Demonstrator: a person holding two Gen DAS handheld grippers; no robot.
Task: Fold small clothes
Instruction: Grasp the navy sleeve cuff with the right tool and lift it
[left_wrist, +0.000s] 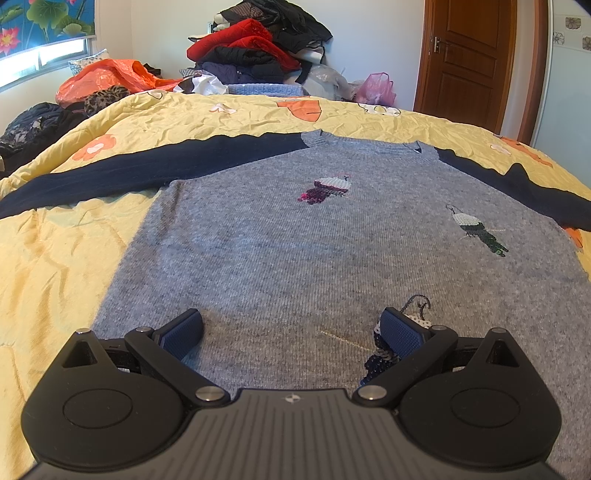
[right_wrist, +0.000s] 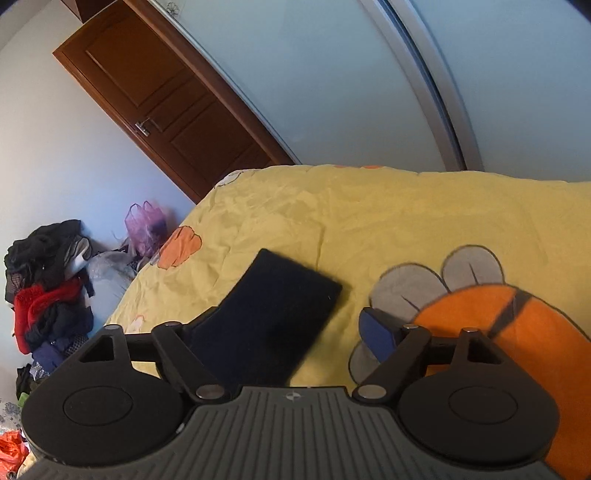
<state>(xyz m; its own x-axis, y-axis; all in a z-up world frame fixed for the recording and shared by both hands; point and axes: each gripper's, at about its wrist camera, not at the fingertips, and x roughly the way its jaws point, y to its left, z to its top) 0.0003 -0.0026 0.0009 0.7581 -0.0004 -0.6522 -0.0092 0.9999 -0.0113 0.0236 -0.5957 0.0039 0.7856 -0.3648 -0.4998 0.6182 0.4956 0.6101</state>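
Observation:
A grey knit sweater (left_wrist: 295, 240) with navy sleeves and sequin bird patches lies flat, front up, on the yellow quilt (left_wrist: 55, 266). Its left sleeve (left_wrist: 147, 166) stretches out to the left. My left gripper (left_wrist: 291, 328) is open and low over the sweater's lower part, its fingers apart and holding nothing. In the right wrist view the end of the other navy sleeve (right_wrist: 273, 314) lies flat on the quilt (right_wrist: 369, 221). My right gripper (right_wrist: 288, 332) is open over that cuff; the left finger is dark against the sleeve.
A tall pile of clothes (left_wrist: 258, 48) and plastic bags (left_wrist: 110, 77) sit past the bed's far edge. A brown door (left_wrist: 469, 55) stands at the back right. A sliding wardrobe front (right_wrist: 332, 74) stands beyond the bed in the right wrist view.

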